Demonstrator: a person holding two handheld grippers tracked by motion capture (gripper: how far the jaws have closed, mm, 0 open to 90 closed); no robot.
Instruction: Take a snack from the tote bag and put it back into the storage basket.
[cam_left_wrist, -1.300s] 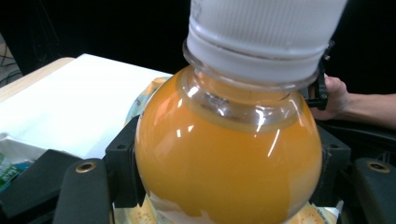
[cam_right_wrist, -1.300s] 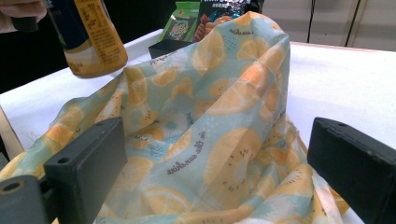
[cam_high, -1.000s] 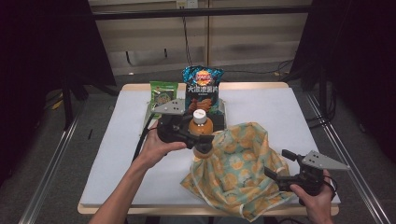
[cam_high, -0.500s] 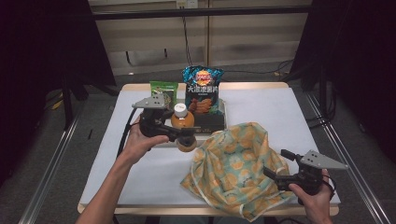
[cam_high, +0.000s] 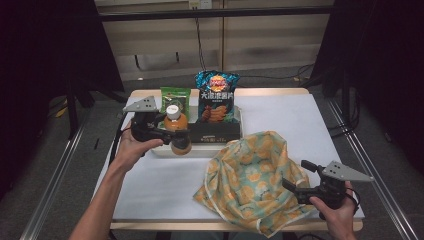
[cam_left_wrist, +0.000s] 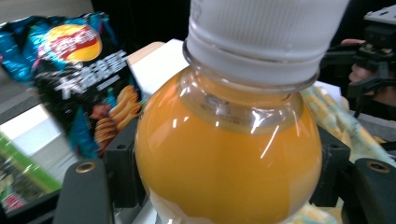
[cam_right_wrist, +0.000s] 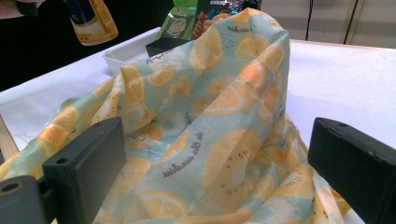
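Between the left gripper's jaws sits an orange juice bottle, clamped, seemingly above the white tray at far left. Near right, the right gripper gapes wide beside the fruit-print bag.

I see the surface covered in white with a pale wood edge along its far and near sides. Grey floor on both sides of it, with metal rails running alongside. Back wall is pale panelling crossed by a dark bar; black cables hang down it. Dark curtains flank left and right. Lighting dim.
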